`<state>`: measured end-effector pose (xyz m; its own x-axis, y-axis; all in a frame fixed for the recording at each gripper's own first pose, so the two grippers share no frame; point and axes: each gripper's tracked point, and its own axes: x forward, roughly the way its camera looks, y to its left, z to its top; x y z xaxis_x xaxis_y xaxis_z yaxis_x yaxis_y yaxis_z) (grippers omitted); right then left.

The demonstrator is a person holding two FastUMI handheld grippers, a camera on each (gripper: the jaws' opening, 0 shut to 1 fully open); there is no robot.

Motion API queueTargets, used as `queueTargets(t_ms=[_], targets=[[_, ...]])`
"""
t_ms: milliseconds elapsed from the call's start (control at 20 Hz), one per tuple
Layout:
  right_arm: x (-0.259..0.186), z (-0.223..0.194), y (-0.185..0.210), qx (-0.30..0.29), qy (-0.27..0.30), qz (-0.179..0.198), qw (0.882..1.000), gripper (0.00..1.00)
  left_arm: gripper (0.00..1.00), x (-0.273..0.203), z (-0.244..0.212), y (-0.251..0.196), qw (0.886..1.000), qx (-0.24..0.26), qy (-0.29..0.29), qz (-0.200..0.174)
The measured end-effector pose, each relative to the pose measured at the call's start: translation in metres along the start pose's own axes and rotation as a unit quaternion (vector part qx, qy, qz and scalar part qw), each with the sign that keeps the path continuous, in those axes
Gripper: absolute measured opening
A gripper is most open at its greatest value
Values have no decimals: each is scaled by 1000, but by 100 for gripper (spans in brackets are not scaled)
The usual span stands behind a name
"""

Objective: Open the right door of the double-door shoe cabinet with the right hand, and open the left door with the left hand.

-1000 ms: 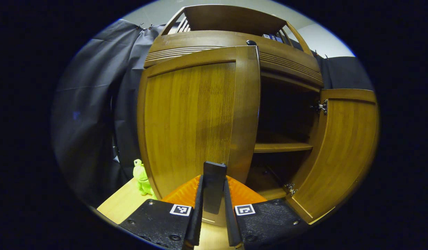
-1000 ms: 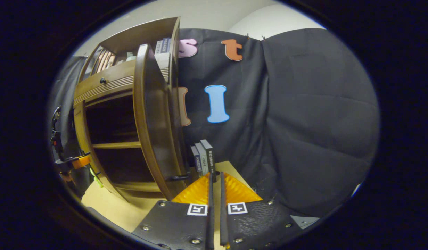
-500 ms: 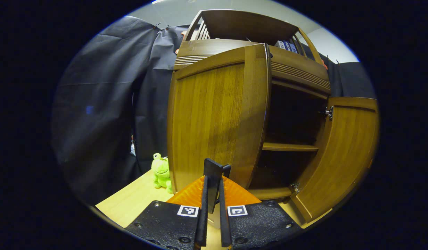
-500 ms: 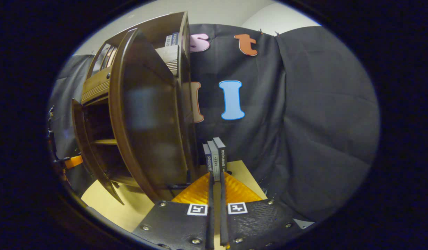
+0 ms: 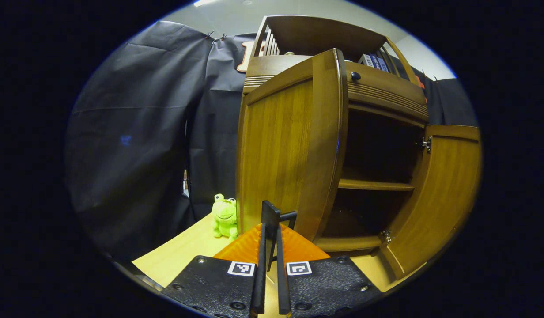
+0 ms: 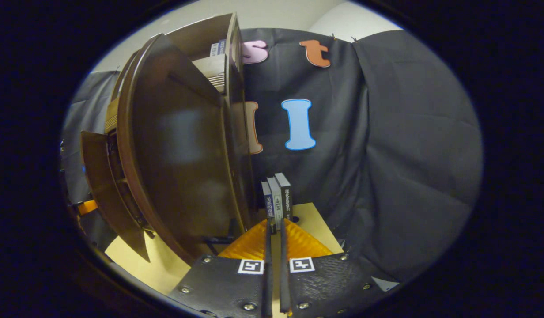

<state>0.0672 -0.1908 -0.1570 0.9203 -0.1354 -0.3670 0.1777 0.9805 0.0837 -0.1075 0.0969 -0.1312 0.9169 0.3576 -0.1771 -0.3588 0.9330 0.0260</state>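
The brown shoe cabinet [image 5: 387, 92] stands with both doors swung out. In the left gripper view the left door [image 5: 285, 150] is partly open, and my left gripper [image 5: 270, 238] is shut on its black bar handle [image 5: 270, 214], which stands upright between the fingers. The right door [image 5: 444, 190] hangs wide open at the right. In the right gripper view that door's dark outer face [image 6: 183, 159] is close on the left. My right gripper [image 6: 274, 229] is shut at its black handle [image 6: 217, 240], whose stub runs from the door to the fingers. The left door [image 6: 100, 176] shows beyond.
A green frog toy [image 5: 224, 215] sits on the pale table [image 5: 183, 251] left of the cabinet. Inside, a shelf [image 5: 373, 184] crosses the dark interior. Three upright books [image 6: 278, 198] stand on the table [image 6: 311, 221] just beyond the right gripper. Black cloth walls surround the booth.
The left door has swung further out with my left gripper on its handle. The right door has turned wider, so more of its outer face shows in the right gripper view.
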Motion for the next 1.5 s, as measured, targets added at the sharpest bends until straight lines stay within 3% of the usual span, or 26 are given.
queueTargets(t_ms=[200, 500, 550, 600, 850, 900, 950, 1100, 1500], targets=[[1, -3, -1, 1, 4, -4, 1000, 7, 12, -5, 2, 22, 1000, -18, -1, 9], [3, -5, -3, 1, 7, -15, 1000, 7, 10, -15, 8, 88, 997, -25, -3, 69], [3, -6, -4, 2, 7, -18, 1000, 7, 1, -13, 7, 95, 997, -27, -2, 70], [3, -5, -4, 2, 8, -20, 1000, 7, 6, -14, 8, 98, 998, -25, -3, 64], [2, -5, -5, -1, 11, -31, 999, 7, 5, -14, 9, 114, 999, 3, 1, 42], [2, -5, -5, -1, 11, -35, 999, 7, 0, -14, 10, 116, 999, -3, 3, 37], [1, -6, -6, -2, 11, -38, 999, 7, 5, -15, 9, 119, 999, -2, 4, 33], [0, -8, -7, -2, 13, -48, 999, 7, 5, -18, 10, 130, 1000, 7, 7, 27], [-6, -20, -9, -9, 24, -74, 997, 7, 5, -31, 31, 178, 997, -10, -14, 69]])
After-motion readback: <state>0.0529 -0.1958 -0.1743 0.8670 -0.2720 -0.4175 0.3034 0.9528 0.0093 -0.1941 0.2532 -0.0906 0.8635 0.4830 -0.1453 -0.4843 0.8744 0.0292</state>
